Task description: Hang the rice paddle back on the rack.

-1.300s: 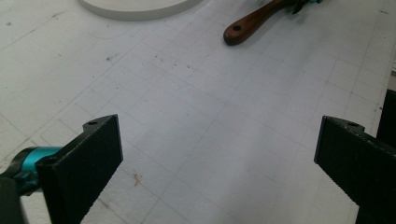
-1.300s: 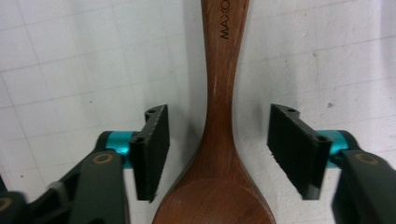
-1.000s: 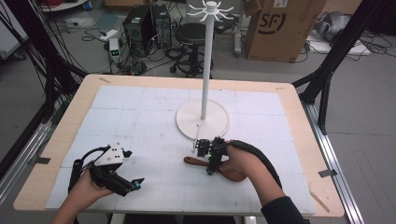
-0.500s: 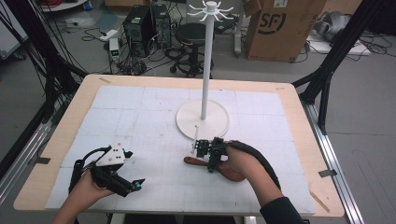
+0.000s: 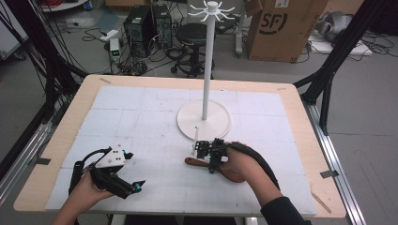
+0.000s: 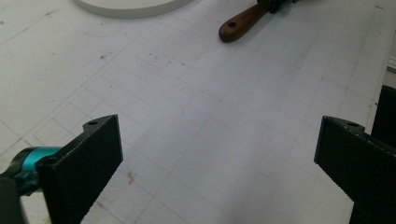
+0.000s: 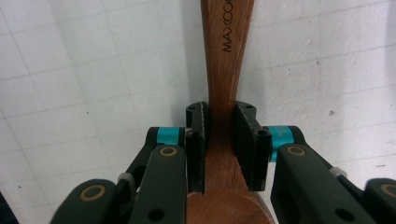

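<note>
Cables, computer towers, a black stool (image 5: 191, 33) and a cardboard box (image 5: 280, 29) crowd the floor behind our wooden worktop (image 5: 307, 140), which is covered by a white gridded mat (image 5: 141, 117). Toward the far middle of the mat stands a white rack (image 5: 206, 61): a round base, a tall thin pole and a ring of hooks at the top.

We hold the right hand-held gripper (image 5: 209, 152) just in front of that base, low over the mat, clenched on a brown wooden spoon (image 5: 197, 162). In the right gripper view, its two black jaws press against either side of the spoon (image 7: 224, 93) at the narrow neck, where the handle widens into the bowl; the handle, printed with letters reading "MAXCO", runs straight away from the camera over the mat. From above, the handle end points left and the bowl sits under our right hand (image 5: 239, 164). Whether the spoon is touching the mat we cannot tell.

We hold the left hand-held gripper (image 5: 133, 186) near the front left of the mat, well apart from the spoon. In the left gripper view its jaws stand wide apart with nothing but bare mat between them, and the spoon's handle end (image 6: 238, 25), pierced by a small hole, lies farther off beside the edge of the rack's base (image 6: 130, 7).
</note>
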